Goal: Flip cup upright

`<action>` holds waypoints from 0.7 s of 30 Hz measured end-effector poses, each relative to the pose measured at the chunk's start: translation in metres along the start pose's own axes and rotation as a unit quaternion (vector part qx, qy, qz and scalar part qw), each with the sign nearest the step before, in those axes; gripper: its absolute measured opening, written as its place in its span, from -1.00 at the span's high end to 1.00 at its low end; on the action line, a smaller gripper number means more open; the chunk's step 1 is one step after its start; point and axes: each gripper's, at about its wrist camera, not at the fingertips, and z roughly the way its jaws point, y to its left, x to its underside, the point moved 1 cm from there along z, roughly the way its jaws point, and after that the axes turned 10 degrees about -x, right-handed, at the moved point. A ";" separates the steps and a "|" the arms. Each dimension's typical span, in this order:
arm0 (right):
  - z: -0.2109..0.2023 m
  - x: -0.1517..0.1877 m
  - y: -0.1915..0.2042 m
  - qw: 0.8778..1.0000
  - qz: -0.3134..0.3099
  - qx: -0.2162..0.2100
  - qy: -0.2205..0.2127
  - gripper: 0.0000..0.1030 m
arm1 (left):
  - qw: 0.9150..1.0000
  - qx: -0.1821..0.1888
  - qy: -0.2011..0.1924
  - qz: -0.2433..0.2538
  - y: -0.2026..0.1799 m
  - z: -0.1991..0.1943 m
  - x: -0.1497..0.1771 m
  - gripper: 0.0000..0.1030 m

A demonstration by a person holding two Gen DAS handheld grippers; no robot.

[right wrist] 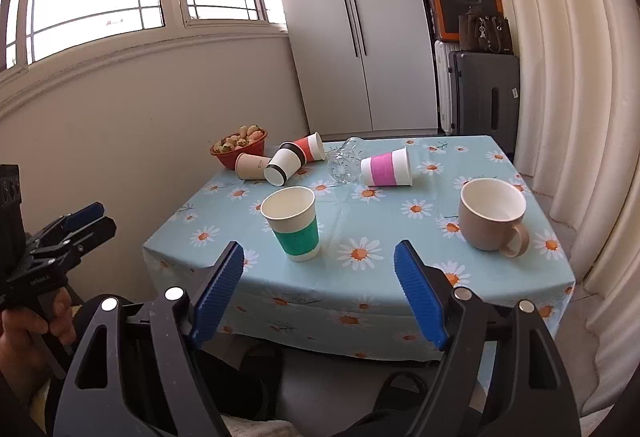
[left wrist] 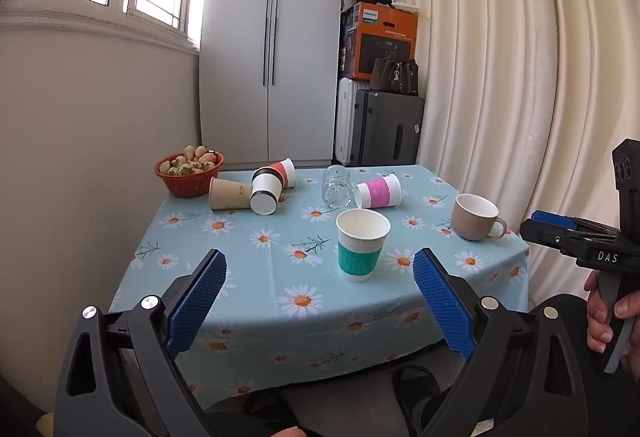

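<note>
Both tools held back off the near edge of the surface (left wrist: 248,321), nothing gripped. Left tool (left wrist: 320,301) spread wide, blue pads well apart, low centre of the left wrist view; right tool (right wrist: 319,293) likewise wide, low centre of the right wrist view. Already standing: green-banded paper cup (left wrist: 362,245) at mid-frame and beige mug (left wrist: 476,217) toward the right. Still lying on their sides along the far edge, upper centre: pink-banded cup (left wrist: 378,191), clear glass (left wrist: 336,187) just beside it, then a tight cluster of white-and-black cup (left wrist: 266,193), red-banded cup (left wrist: 282,173) and plain brown cup (left wrist: 230,193), touching or nearly so, next to the red bowl of fruit (left wrist: 188,173). Risks, as I judge them: reaching over the green cup to the far row could knock it down again; a hard squeeze would crush thin paper walls; the glass may roll off the back edge if nudged; pulling one cup from the cluster may drag its neighbours.
</note>
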 end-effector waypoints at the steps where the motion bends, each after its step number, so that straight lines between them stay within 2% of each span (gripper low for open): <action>1: 0.000 0.000 0.001 1.000 -0.008 0.004 0.003 -0.50 | 1.000 0.002 0.004 0.004 0.004 -0.001 0.000 -0.79; 4: 0.004 -0.002 0.002 0.999 -0.021 0.025 0.015 -0.57 | 0.999 0.000 0.014 0.029 0.006 -0.001 0.002 -0.79; 6: 0.010 0.000 -0.002 0.999 -0.016 0.029 0.023 -0.57 | 0.999 0.002 0.039 0.038 0.006 0.010 0.005 -0.79; 8: 0.015 0.003 -0.006 0.999 -0.008 0.036 0.029 -0.57 | 0.997 -0.003 0.070 0.028 0.010 0.021 0.008 -0.79; 11: 0.015 0.005 -0.006 0.999 -0.005 0.044 0.023 -0.57 | 0.996 0.005 0.092 0.015 0.016 0.029 0.015 -0.79; 21: 0.021 0.007 0.007 0.996 -0.041 0.075 0.022 -0.58 | 0.993 0.008 0.115 0.013 0.013 0.037 0.020 -0.79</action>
